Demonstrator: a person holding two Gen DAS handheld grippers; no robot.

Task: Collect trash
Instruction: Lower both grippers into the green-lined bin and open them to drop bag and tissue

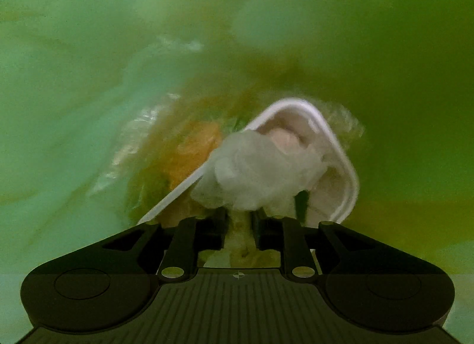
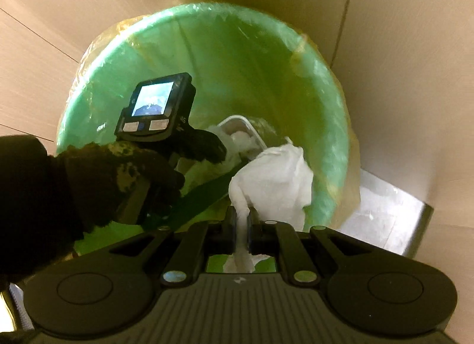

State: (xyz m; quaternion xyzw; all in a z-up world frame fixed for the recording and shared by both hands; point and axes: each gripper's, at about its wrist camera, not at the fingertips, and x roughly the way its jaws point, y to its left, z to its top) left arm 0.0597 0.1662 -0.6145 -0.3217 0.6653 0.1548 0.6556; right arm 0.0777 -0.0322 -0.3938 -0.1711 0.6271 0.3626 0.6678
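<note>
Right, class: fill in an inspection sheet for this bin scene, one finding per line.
Surface: beige floor around the bin.
Job's things: green lined bin; white tissue over it; white tray and crumpled wad inside.
Clutter: orange scraps in the bin.
Grippers: right gripper shut on the tissue; left gripper inside the bin, jaws parted behind the wad.
Cables: nothing seen.
Surroundings: metal plate beside the bin.

Your right gripper (image 2: 242, 224) is pinching a crumpled white tissue (image 2: 274, 179) over the green bin (image 2: 207, 56) with its clear liner, while your gloved left hand (image 2: 118, 178) reaches the left gripper (image 2: 166, 113) down inside, near a white tray (image 2: 237, 126) at the bottom.
</note>
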